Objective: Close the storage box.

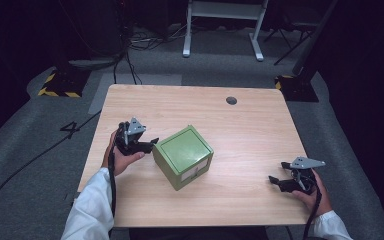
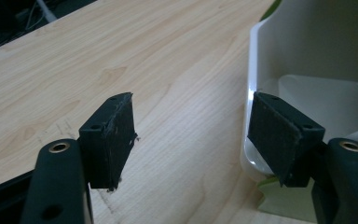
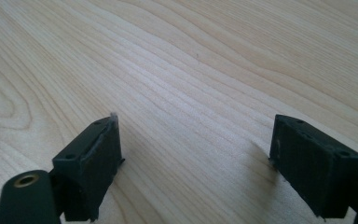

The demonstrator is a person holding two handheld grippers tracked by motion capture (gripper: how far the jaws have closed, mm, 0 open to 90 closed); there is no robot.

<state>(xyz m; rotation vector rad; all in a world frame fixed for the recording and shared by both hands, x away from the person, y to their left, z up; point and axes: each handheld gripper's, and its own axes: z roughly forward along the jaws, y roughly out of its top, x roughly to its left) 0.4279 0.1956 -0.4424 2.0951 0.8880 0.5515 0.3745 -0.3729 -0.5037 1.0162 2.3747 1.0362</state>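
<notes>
Resting wide open, the left gripper [image 1: 150,144] sits with its jaw tips against the green box [image 1: 183,156]; its own view catches the box's white inner wall [image 2: 307,51] beside one pad. Right gripper [image 1: 278,181], well apart, gapes wide over bare table [image 3: 191,70].

A box [image 1: 183,156] is set near the middle of the table [image 1: 250,130], slightly toward the front edge. The left gripper [image 1: 149,144] is placed just beside the box's left corner, while the right gripper [image 1: 276,181] is held well apart, near the front right corner.
</notes>
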